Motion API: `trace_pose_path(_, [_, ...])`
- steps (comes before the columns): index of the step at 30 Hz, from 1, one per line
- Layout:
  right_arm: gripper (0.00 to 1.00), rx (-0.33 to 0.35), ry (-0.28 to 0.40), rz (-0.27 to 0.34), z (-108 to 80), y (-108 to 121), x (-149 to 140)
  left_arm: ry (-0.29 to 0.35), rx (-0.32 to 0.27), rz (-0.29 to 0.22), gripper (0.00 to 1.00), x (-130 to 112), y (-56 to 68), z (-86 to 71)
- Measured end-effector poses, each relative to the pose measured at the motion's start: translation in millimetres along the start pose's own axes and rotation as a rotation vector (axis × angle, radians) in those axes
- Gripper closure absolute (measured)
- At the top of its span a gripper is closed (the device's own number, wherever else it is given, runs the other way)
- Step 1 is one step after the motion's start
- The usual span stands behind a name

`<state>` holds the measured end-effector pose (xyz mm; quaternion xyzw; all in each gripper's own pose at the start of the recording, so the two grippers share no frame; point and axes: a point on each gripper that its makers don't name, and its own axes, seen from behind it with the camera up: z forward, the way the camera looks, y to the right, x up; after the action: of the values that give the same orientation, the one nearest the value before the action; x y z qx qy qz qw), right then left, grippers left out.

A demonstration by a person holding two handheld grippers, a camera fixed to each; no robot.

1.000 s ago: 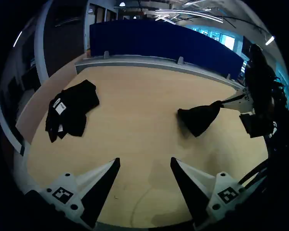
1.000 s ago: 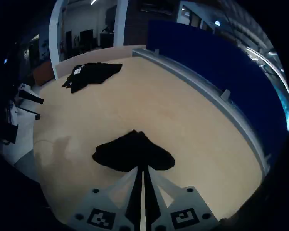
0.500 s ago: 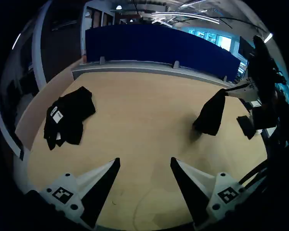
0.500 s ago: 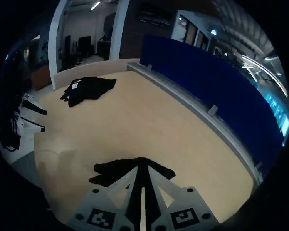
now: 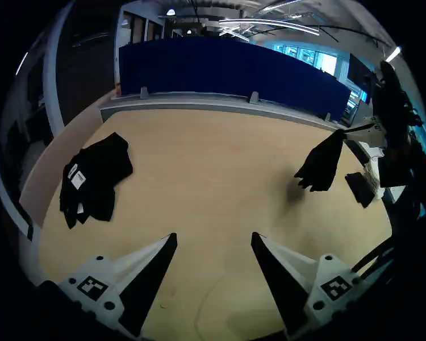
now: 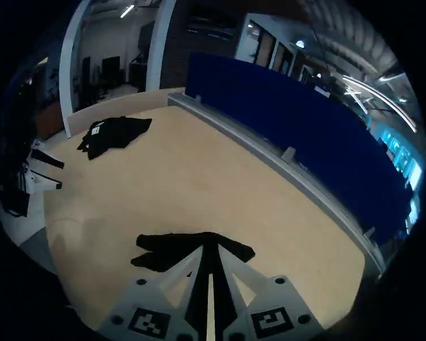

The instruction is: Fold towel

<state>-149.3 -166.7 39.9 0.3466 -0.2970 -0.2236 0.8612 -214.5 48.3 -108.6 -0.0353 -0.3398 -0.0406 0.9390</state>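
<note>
A black towel hangs clear of the wooden table, pinched at its top by my right gripper at the right of the left gripper view. In the right gripper view the same towel droops just beyond that gripper's closed tips. My left gripper is open low over the near table edge, with nothing between its fingers. A second pile of black cloth with white tags lies on the table's left side, and shows far off as the dark pile in the right gripper view.
A blue partition with a grey rail runs along the table's far edge. A person in dark clothes stands at the right. A small dark object lies near the table's right edge.
The right gripper has lifted the black towel off the table; it went from a spread heap to hanging free. The left gripper view has shifted a little; its fingers stay open.
</note>
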Motion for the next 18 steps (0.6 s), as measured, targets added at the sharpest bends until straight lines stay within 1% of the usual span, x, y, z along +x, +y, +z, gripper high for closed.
trace_pose_path(5, [0.97,-0.036,-0.01,0.02,-14.3,31.2,-14.9,-0.002,-0.004,0.003,0.03,4.2,4.7,3.2])
trace_pose_path(18, [0.97,-0.126,-0.052,0.054,-52.8,121.9,-64.8,-0.013,0.005,0.014,0.03,11.1,15.4,10.4])
